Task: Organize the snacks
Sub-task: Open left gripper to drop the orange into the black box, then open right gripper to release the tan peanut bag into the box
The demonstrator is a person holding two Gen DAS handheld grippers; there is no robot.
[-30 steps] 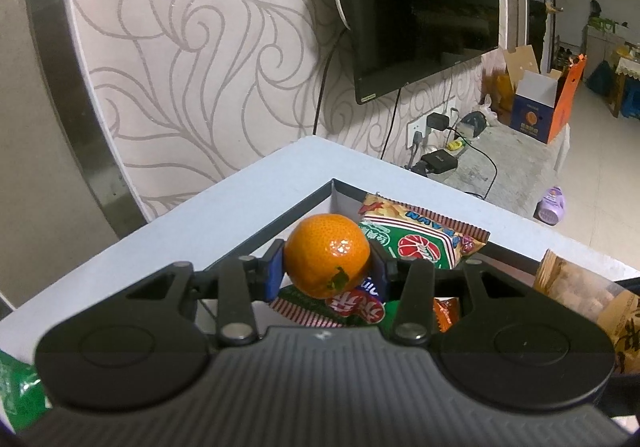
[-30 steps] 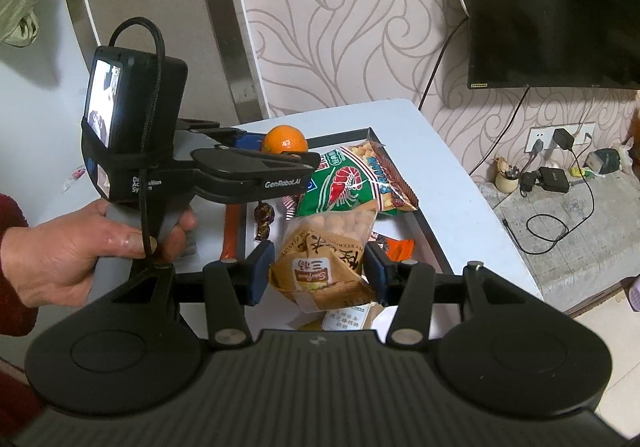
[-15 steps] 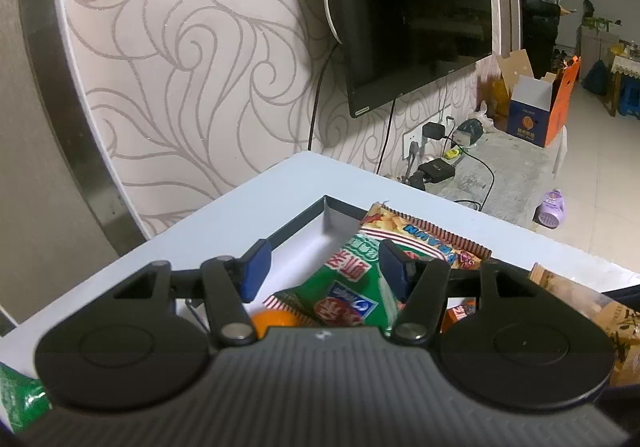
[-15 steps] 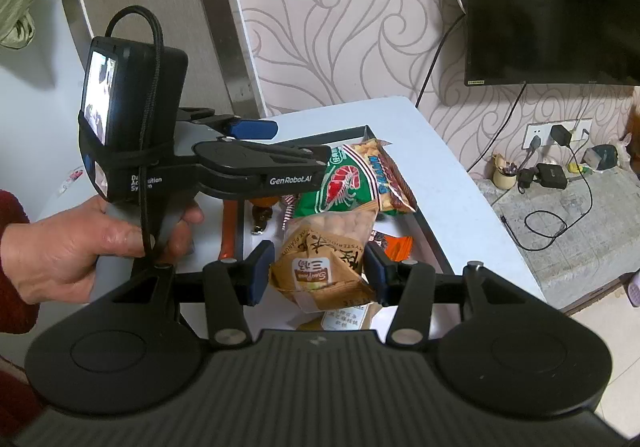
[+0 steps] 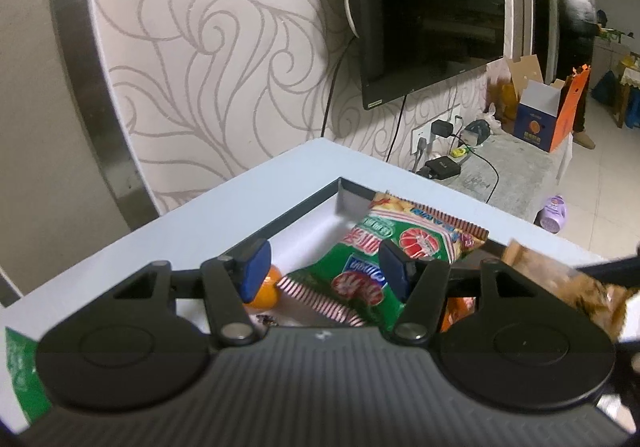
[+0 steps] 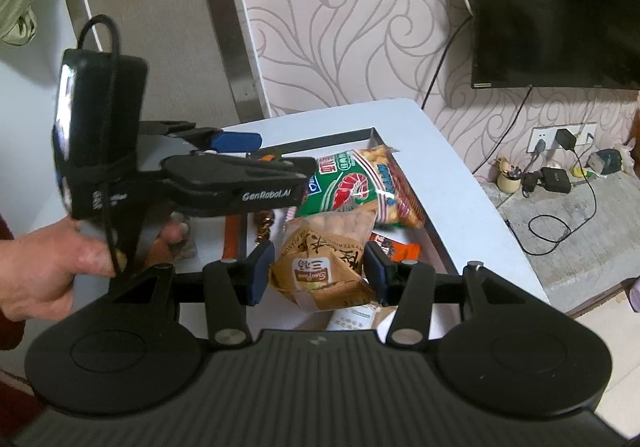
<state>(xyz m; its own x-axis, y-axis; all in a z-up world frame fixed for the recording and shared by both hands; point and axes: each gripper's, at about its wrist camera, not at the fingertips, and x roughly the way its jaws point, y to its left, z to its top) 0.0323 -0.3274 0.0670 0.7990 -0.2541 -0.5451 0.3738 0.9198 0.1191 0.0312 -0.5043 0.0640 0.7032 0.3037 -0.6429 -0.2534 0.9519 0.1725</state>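
- Over the far corner of the dark-rimmed tray (image 5: 304,207), the left gripper (image 5: 322,273) hangs with its blue-padded fingers spread apart and nothing between them.
- Below the left finger, the orange (image 5: 266,287) lies on the tray floor, partly hidden by the finger pad and just beside a red-and-white striped wrapper (image 5: 320,297).
- A green shrimp-chip bag (image 5: 376,251) lies in the tray's far corner, overlapping a second green packet with a red logo.
- Seen from the right wrist view, the right gripper (image 6: 318,273) is clamped on a brown peanut bag (image 6: 326,255), its pads pressing both sides of the bag's lower end.
- The peanut bag is held above the tray (image 6: 436,243), with the shrimp-chip bag (image 6: 360,187) lying beyond it and an orange-and-black wrapper (image 6: 396,249) just to its right.
- A hand (image 6: 52,267) grips the handle of the left gripper (image 6: 244,159), which reaches over the near-left part of the tray.
- The tray sits on a white table (image 6: 456,183) against a swirl-patterned wall, with a dark television (image 6: 560,7) mounted above.
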